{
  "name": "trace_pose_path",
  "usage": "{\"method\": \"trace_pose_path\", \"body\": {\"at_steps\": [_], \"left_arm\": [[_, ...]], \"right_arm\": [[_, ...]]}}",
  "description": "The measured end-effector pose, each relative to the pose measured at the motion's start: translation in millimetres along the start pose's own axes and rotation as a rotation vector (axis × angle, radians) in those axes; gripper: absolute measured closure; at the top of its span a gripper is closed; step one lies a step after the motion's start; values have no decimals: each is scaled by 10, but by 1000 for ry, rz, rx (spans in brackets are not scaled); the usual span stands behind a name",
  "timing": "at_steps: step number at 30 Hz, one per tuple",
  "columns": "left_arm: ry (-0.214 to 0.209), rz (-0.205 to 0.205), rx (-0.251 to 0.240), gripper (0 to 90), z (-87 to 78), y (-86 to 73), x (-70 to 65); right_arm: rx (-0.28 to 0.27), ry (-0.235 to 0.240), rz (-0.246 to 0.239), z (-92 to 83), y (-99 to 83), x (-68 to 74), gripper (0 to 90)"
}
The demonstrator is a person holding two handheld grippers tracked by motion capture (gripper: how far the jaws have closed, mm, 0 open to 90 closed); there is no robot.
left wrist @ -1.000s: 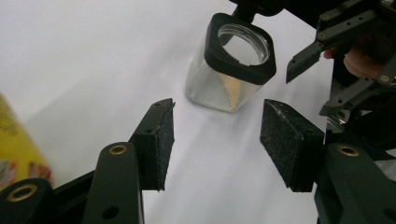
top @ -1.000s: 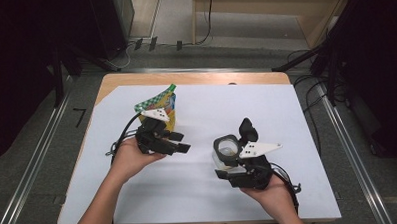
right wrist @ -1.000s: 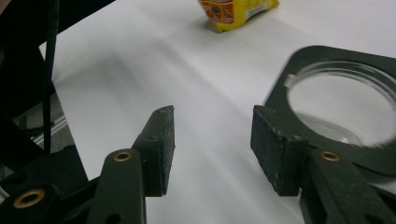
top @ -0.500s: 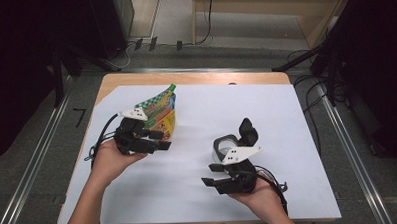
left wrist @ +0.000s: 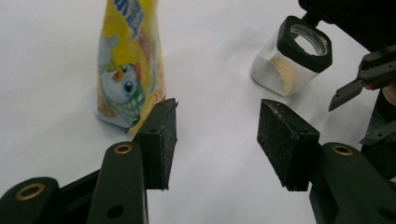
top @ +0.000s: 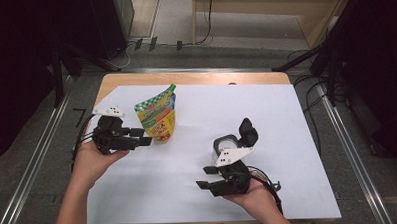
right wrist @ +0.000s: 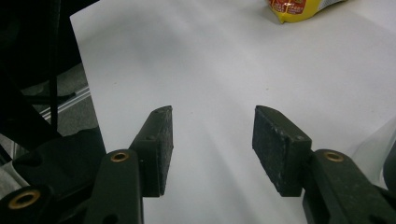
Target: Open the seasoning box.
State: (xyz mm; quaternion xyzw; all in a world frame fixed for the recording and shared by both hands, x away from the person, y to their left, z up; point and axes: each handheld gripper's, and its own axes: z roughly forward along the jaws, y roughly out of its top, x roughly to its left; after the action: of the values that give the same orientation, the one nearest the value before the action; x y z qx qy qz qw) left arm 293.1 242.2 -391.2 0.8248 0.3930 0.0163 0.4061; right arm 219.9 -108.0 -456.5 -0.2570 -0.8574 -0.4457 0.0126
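While both hand-held grippers hover with jaws apart, empty — left hand-held gripper [top: 143,142] just beside upright pouch [top: 158,116], right hand-held gripper [top: 203,183] near open-lidded jar [top: 226,145] on worktop [top: 287,119]. Nothing grasped yet; handling apparently all ahead.

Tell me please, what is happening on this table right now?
A person works at a white-covered table with a two-jaw gripper in each hand. The left gripper is beside a colourful standing pouch, jaws open and holding nothing. The right gripper is near the front edge, also open and empty. Next to it stands a small glass jar with its black flip lid open; a little pale powder lies inside. Neither the pouch nor the jar is gripped at this moment.
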Motion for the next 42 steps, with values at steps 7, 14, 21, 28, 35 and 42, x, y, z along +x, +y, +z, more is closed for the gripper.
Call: {"method": "trace_pose_path", "body": {"at_steps": [7, 14, 21, 28, 35, 42], "left_arm": [[41, -33, -8, 481, -17, -5, 123], [62, -29, -16, 501, 116, 95, 177], [76, -16, -7, 550, 298, 157, 201], [87, -28, -21, 613, 386, 185, 245], [83, -51, -61, 776, 402, 220, 273], [101, -77, -57, 900, 409, 252, 270]], "right_arm": [[4, 0, -3, 15, -22, 7, 495], [2, -15, -3, 35, -38, -3, 491], [4, -37, 2, 61, -40, -4, 491], [14, -38, -2, 191, 15, 15, 491], [8, -38, 12, 345, 151, 5, 490], [13, -44, 13, 469, 125, -17, 485]]}}
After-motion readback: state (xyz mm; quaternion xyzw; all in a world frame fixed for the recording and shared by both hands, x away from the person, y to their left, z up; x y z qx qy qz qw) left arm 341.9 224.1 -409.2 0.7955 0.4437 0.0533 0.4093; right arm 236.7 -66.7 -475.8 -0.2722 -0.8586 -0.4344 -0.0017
